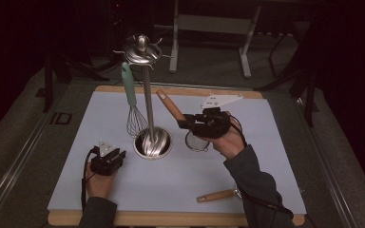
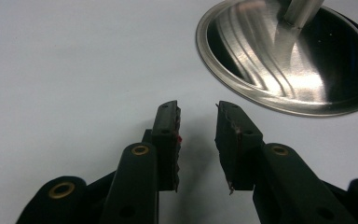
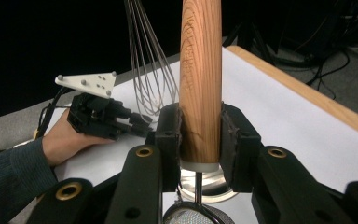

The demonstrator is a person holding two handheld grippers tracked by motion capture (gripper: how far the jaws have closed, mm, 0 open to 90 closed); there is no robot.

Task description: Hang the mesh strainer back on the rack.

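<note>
Right now your right gripper (image 1: 186, 122) is clamped on the wooden handle (image 3: 200, 79) of a small mesh strainer (image 1: 197, 141), jaws pressed to both sides just above the metal neck. Strainer sits just right of the steel stand base (image 1: 153, 142), handle tilted up and back toward the stand's pole (image 1: 148, 99). Your left gripper (image 2: 196, 128) rests on the white mat (image 1: 100, 109) just left of the base, jaws slightly parted with nothing between them. A whisk (image 1: 134, 111) with a mint handle hangs from the stand top (wires down beside the base). Another wooden-handled utensil (image 1: 215, 195) lies near the mat's front edge, well right of the base.
</note>
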